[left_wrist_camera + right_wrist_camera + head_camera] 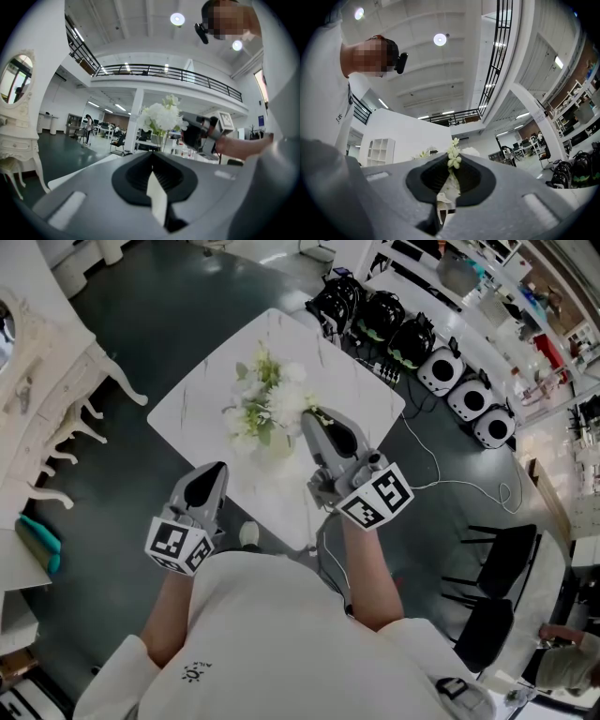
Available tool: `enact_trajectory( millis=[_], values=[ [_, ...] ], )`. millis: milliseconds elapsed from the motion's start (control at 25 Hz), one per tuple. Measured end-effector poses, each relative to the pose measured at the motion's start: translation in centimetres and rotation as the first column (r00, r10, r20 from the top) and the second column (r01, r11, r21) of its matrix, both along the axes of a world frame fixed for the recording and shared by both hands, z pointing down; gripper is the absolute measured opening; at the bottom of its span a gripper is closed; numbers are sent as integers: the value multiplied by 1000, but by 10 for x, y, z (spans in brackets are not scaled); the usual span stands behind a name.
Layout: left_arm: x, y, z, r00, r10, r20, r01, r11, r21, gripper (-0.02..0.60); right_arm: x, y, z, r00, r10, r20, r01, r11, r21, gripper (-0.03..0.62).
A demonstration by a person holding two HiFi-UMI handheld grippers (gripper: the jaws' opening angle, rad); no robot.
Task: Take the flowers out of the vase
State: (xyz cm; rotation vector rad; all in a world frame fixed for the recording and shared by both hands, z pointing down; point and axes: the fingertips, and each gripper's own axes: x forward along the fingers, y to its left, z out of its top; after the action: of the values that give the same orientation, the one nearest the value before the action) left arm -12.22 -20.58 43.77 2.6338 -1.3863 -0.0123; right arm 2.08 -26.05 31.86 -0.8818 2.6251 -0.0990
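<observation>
The right gripper (pixel 317 420) is closed tight on a thin sprig (pixel 453 158) of small cream-white blossoms, beside the white and green flowers (pixel 262 404) standing on the white table (pixel 187 418). The left gripper (pixel 214 471) is closed and holds nothing.

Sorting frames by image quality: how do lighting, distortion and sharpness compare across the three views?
Head view: even light, no hard shadows on the table, sharp. Left gripper view: heavy fisheye, black corners, ceiling lamp glaring, flowers crisp. Right gripper view: same fisheye and black corners, another lamp flaring; the flower sprig pinched near the lens looks soft.
</observation>
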Motion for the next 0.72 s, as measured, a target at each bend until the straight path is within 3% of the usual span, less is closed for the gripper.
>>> enact_trajectory(
  millis=[720],
  values=[
    [7,-4,-5,1000,4,-4,-4,1000,4,-12,11,9,-54,999,11,43,-15,996,83,21]
  ],
)
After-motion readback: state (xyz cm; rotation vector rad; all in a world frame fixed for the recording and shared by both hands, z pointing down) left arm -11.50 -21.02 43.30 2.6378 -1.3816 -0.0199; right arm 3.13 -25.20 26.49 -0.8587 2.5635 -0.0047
